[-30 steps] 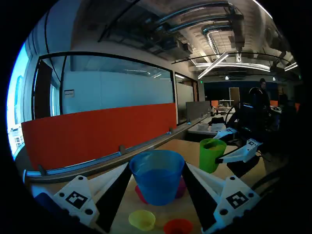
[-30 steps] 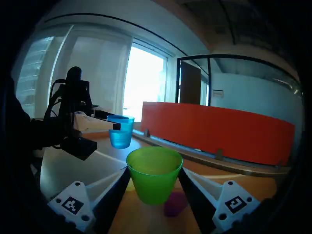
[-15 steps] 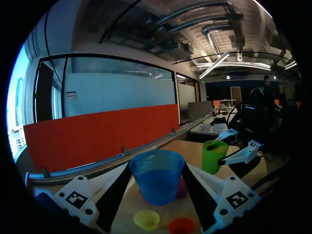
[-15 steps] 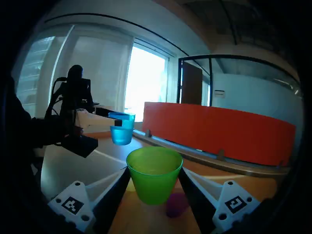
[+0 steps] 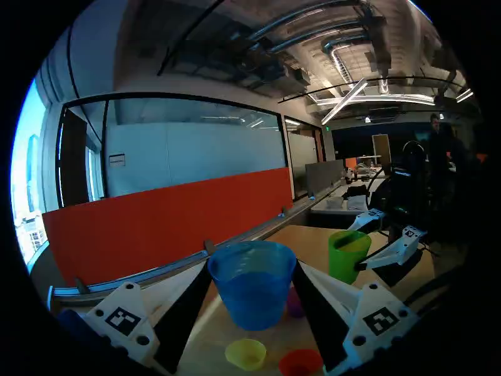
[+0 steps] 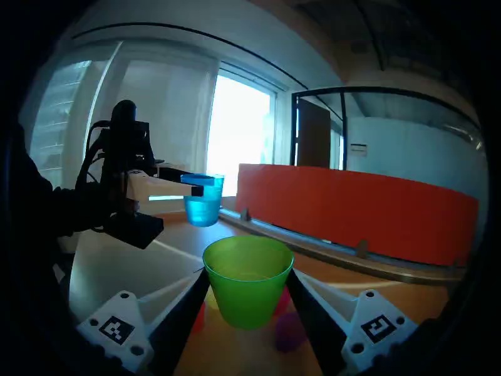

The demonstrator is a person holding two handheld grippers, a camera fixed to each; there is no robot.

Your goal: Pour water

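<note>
Above the wooden desk (image 5: 307, 235), the left gripper (image 5: 251, 272) clamps a blue cup (image 5: 252, 297), the right gripper (image 6: 248, 276) a green cup (image 6: 248, 304); the blue cup has risen closer, pour unstarted.

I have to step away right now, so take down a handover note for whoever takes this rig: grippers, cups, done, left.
Left gripper: jaws shut on the blue cup, upright, off the table, apparently with water in it.
Right gripper: jaws shut on the green cup, upright, apart from the blue one.
A yellow cup, a red cup and a purple cup sit on the table.
Done: both cups picked up.
Left: the pour itself; neither cup is tilted yet.
</note>
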